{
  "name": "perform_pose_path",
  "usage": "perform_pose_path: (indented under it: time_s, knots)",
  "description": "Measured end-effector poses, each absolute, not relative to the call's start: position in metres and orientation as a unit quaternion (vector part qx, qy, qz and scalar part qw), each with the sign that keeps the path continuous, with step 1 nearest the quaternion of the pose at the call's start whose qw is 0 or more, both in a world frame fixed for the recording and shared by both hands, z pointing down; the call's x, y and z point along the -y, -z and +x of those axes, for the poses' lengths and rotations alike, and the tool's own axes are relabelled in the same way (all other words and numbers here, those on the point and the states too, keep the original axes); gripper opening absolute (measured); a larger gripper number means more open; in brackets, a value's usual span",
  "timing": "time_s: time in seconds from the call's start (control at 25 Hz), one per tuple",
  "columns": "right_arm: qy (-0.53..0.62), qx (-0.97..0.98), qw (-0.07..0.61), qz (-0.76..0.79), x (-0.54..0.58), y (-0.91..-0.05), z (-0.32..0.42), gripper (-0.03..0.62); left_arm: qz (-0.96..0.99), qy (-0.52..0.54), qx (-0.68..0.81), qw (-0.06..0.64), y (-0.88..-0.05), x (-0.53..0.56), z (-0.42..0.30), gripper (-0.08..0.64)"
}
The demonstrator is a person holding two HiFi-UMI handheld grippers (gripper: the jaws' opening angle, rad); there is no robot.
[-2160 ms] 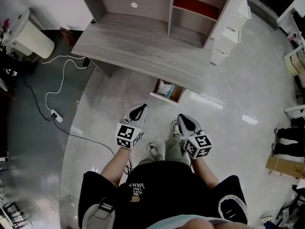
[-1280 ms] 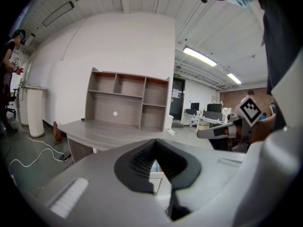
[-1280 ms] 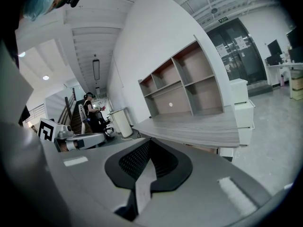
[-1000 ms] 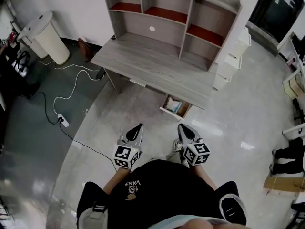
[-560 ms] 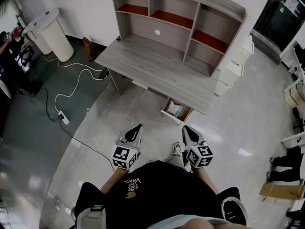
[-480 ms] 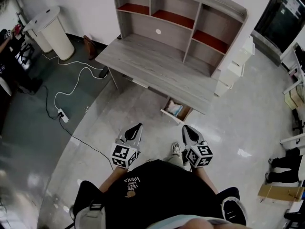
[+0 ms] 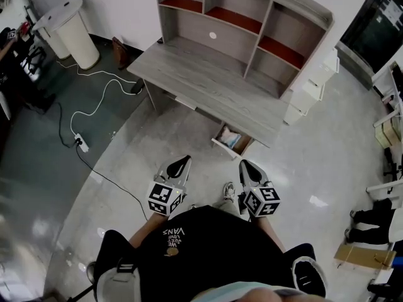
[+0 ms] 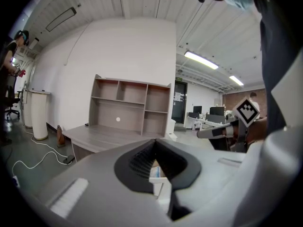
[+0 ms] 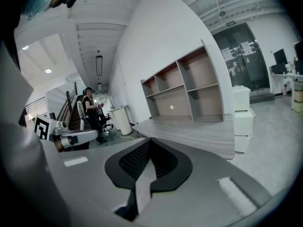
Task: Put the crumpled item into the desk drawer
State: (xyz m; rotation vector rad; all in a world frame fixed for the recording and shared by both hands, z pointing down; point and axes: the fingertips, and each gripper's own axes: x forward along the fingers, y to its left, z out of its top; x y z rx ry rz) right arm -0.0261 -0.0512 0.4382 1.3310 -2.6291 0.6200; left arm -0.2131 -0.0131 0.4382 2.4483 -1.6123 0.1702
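Observation:
The grey desk [image 7: 208, 83] has a drawer [image 7: 243, 148] pulled open under its front right part. A pale crumpled item [image 7: 230, 138] lies inside that drawer. Both grippers hang close to the person's body, well short of the drawer, above the bare floor. My left gripper [image 7: 184, 160] is shut with nothing in it, and its jaws [image 8: 155, 142] point toward the desk. My right gripper [image 7: 244, 163] is likewise shut and holds nothing; in its own view its jaws [image 9: 150, 141] aim at the desk top from the right.
A hutch with red-floored shelves [image 7: 252, 24] stands on the desk. A white drawer cabinet [image 7: 308, 90] is at its right end. A white round bin [image 7: 69, 33] and a cable with a power strip [image 7: 80, 142] lie to the left. A box [image 7: 359, 253] sits on the floor at the right.
The desk and drawer have drawn farther away in the head view as the person backed off. Both grippers stay shut near the body.

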Motion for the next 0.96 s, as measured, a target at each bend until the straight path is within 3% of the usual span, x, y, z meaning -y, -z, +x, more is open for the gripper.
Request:
perform_pose_path:
  time_s: [0.96]
  knots:
    - [-0.231, 0.858, 0.054, 0.455, 0.051, -0.447, -0.019, 0.002, 0.825, -0.046, 0.551, 0.118, -0.443, 0.015, -0.214, 0.052]
